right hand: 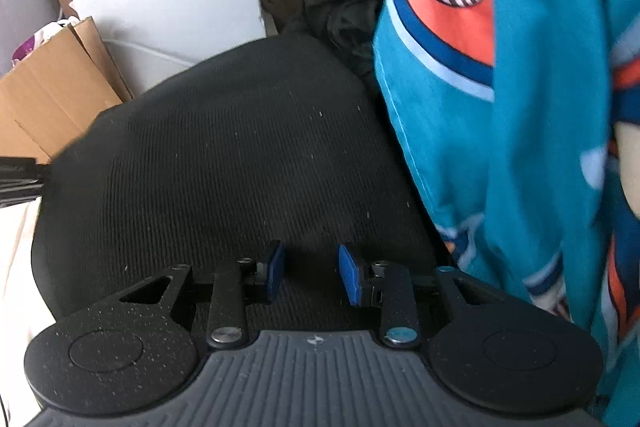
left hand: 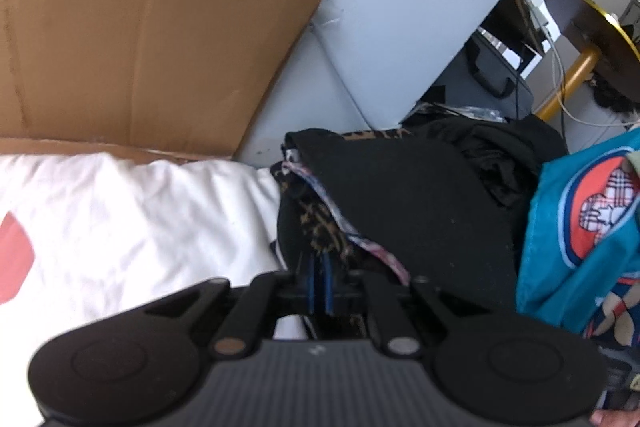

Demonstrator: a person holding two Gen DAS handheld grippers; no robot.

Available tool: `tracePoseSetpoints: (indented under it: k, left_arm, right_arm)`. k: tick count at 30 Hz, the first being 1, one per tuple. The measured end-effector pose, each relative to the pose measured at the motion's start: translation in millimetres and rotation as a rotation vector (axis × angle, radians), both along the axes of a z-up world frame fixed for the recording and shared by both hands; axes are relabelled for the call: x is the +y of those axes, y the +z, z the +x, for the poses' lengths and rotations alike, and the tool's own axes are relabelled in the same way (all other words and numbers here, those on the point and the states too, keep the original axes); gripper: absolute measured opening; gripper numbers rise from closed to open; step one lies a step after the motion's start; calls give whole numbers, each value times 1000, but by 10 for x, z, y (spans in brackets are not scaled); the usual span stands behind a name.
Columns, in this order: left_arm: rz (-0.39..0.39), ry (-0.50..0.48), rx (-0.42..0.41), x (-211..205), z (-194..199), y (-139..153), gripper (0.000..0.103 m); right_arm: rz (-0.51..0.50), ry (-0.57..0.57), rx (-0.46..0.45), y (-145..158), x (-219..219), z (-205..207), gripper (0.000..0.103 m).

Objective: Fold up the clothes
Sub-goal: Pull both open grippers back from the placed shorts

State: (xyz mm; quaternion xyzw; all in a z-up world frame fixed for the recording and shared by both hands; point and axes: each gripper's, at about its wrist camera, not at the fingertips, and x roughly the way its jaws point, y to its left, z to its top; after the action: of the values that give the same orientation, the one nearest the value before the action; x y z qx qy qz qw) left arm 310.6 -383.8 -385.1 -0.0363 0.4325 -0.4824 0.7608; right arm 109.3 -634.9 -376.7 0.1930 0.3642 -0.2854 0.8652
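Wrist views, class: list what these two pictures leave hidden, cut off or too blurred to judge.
- Left gripper, left view: blue pads nearly together; whether cloth sits between them is hidden.
- Black garment, right view: near edge hidden by the right gripper.
- Teal patterned cloth, right view: cut off by the frame, blurred.

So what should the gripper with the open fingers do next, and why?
Probably lower the right gripper a little and close it on the black garment. Its blue pads stand apart just above that cloth with nothing between them, while the left gripper is shut at the garment's other edge.
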Motion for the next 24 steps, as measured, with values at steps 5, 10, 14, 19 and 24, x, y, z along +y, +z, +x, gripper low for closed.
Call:
tracePoseSetpoints:
  k: [5, 10, 14, 19, 24]
  left_arm:
    - [45, 27, 18, 264, -90, 68, 39]
    - [122, 47, -3, 484, -186, 469, 71]
    - [155, 144, 47, 825, -232, 855, 87]
    - [243, 122, 38, 1090, -374, 1311, 89]
    - [281, 136, 36, 1401, -538, 1766, 90]
  right_arm:
    - [-2, 11, 22, 42, 57, 22, 39]
    - [70, -43, -2, 106, -25, 104, 49]
    - [82, -45, 24, 215, -13, 166, 63]
    - [143, -65, 44, 416, 75, 77, 78]
    - [203, -54, 68, 701, 214, -52, 86]
